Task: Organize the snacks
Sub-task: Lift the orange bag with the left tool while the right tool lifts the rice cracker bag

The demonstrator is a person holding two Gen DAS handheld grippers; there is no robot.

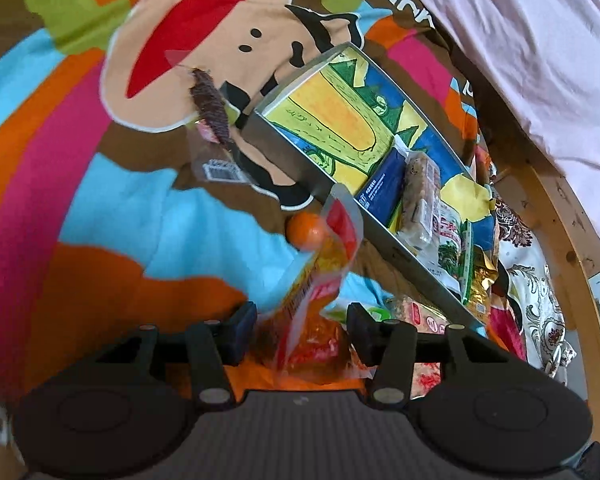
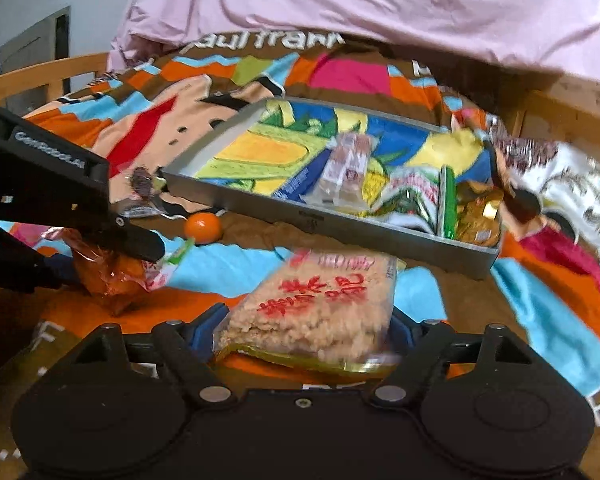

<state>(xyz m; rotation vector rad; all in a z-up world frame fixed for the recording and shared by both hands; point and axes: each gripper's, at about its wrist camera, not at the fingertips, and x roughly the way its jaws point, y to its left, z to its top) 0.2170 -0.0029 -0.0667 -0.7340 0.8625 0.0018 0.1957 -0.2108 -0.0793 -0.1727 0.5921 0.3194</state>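
Left claw (image 1: 302, 330), nearest in its own view, is pinching an orange-and-red snack pouch (image 1: 320, 280) that is standing up between its fingers; the same pouch is showing crumpled in that claw in the right wrist view. Right claw (image 2: 306, 334) is gripping a clear pack of puffed-rice cake with red lettering (image 2: 320, 308), its blue pads (image 2: 204, 328) sitting at the pack's two sides and the pack is lying tilted above the bedspread (image 1: 100, 208). The bedspread, a bright cartoon print in blue, orange and pink, is carrying everything. Just past the pouch, a small orange ball-shaped item (image 1: 306, 230) is resting on the bedspread, close to the near wall of the grey tray (image 1: 284, 152). A dark bristly snack in a clear wrapper (image 1: 212, 108) is lying beside the tray's near corner. The tray, with a colourful printed floor, is holding a dark blue packet (image 1: 382, 188), a clear pack of brown bars (image 1: 420, 200), a green-and-white packet (image 1: 452, 248) and a gold wrapper (image 1: 480, 284), all crowded toward one end. Farthest, a pink sheet (image 1: 520, 48) is draping over a wooden bed rail (image 1: 560, 208).
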